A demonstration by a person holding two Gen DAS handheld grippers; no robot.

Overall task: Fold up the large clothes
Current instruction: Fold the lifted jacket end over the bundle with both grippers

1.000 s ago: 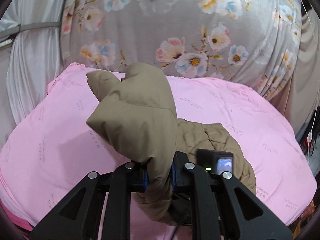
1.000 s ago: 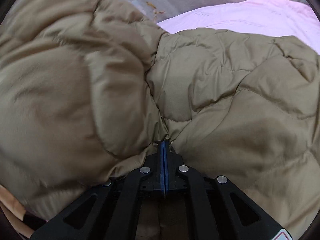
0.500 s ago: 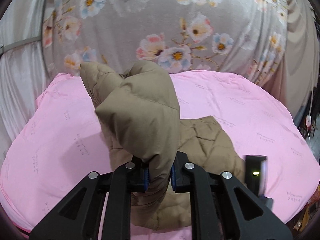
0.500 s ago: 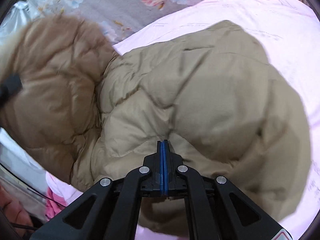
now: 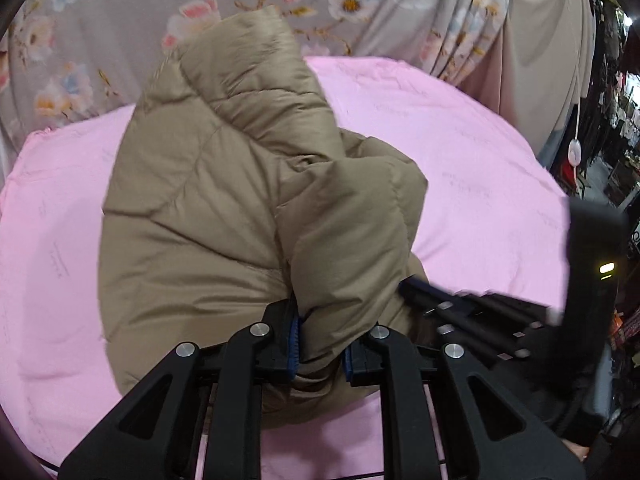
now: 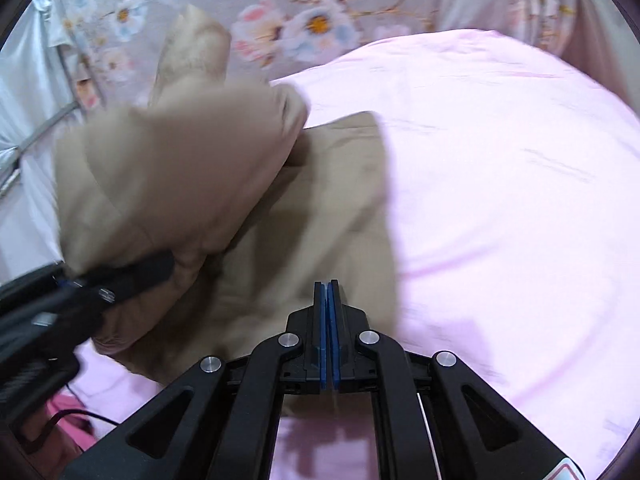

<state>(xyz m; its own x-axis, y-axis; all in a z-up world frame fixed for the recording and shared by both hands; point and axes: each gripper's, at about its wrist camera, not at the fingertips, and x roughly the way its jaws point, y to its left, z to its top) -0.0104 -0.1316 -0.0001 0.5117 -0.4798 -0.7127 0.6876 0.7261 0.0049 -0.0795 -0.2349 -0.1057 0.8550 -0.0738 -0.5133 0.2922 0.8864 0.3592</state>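
Observation:
A tan quilted puffer jacket (image 5: 224, 200) lies bunched on the pink sheet (image 5: 460, 152). My left gripper (image 5: 320, 348) is shut on a thick fold of the jacket and holds it up. The right gripper's black body (image 5: 480, 312) shows at the right of the left wrist view, its tips against the jacket. In the right wrist view my right gripper (image 6: 328, 320) has its blue pads pressed together over the jacket (image 6: 304, 208); whether cloth is between them does not show. The left gripper (image 6: 92, 296) enters from the left, holding the raised fold.
A grey floral curtain (image 5: 120, 20) hangs behind the bed. A beige drape (image 5: 540, 60) and cluttered dark shelves (image 5: 616, 120) stand at the right. The pink sheet (image 6: 500, 160) stretches wide to the right of the jacket. A black cable (image 6: 80, 416) lies at lower left.
The right gripper has pulled back and right, so the jacket no longer fills its view. The left gripper has carried its fold to the right over the rest of the jacket.

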